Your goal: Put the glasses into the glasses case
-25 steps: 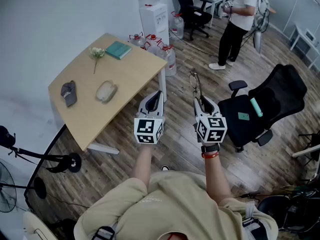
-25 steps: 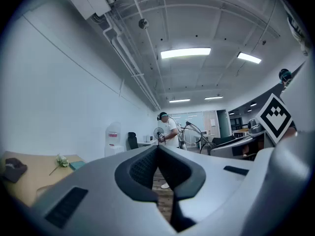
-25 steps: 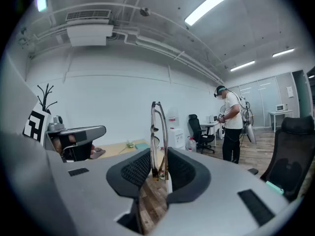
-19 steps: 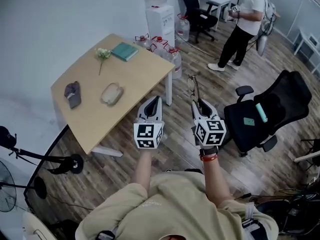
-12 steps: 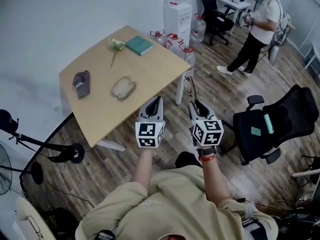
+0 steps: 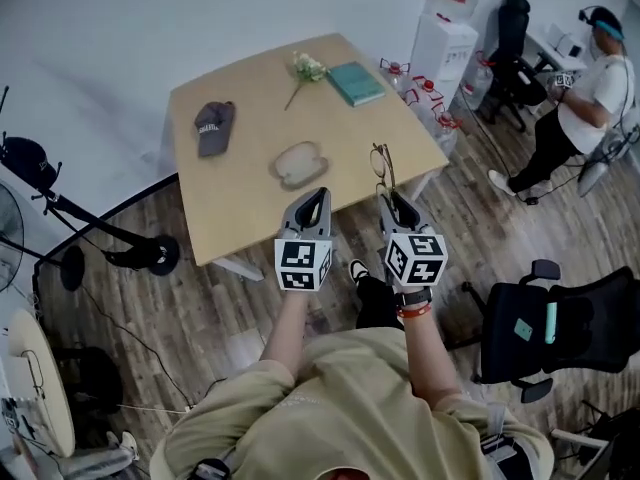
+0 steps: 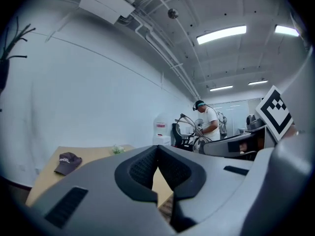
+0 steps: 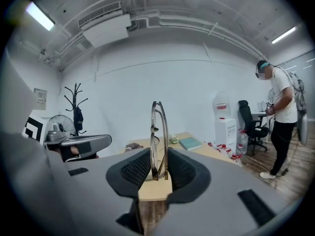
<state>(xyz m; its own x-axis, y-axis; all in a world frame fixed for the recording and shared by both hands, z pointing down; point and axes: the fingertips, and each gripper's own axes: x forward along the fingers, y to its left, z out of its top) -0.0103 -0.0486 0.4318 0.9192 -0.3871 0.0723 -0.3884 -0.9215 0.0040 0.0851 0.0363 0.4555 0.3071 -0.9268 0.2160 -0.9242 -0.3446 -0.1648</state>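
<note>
— Jaws of the right gripper (image 6: 389, 201) are clamping the folded glasses (image 8: 159, 132), which are standing upright between the pads, with the frame sticking up past the tips.
— And the left gripper (image 6: 317, 194)?
— Its jaws are sitting pressed together with nothing between them. Both grippers are being held side by side at the near edge of the tabletop (image 6: 240, 208).
— Where is the glasses case (image 6: 299, 164) lying?
— It is lying on the tabletop just ahead of the left gripper, touching neither one. A grey cap (image 6: 213, 126) is resting to its left; a teal book (image 6: 356, 82) and a small flower (image 6: 305, 67) are lying at the far side.
</note>
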